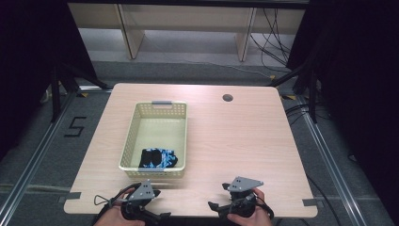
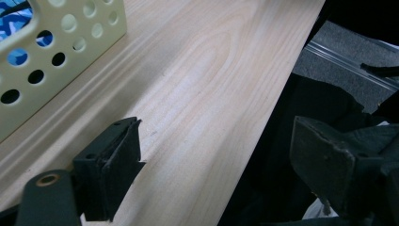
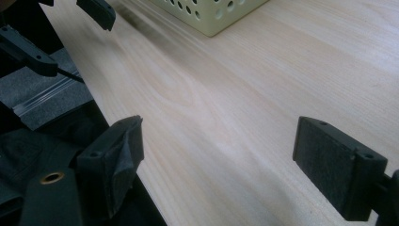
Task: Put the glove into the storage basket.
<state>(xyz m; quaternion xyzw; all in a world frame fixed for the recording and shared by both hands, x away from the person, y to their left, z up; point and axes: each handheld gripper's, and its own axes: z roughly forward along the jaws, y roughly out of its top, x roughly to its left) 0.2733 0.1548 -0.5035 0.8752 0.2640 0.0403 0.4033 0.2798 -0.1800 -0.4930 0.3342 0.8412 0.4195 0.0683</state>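
Note:
A cream perforated basket [image 1: 155,136] stands on the left half of the wooden table [image 1: 235,141]. A black and blue patterned cloth [image 1: 158,158] lies in its near end. At the table's front edge a hand holds my left gripper [image 1: 162,205], open, its jaws pointing right and holding nothing. My right gripper [image 1: 216,197] is held beside it, open and facing left. In the left gripper view the gripper [image 2: 226,155] straddles the table edge, with the basket [image 2: 61,42] and blue cloth [image 2: 14,19] at upper left. In the right gripper view the gripper [image 3: 226,155] hangs over bare wood, the basket's corner [image 3: 211,12] beyond.
A round cable hole [image 1: 227,98] sits near the table's far edge. Grey tape marks the front corners [image 1: 73,195]. Metal floor rails run along both sides, and a "5" [image 1: 75,126] is marked on the floor at left. Wooden shelving legs stand behind the table.

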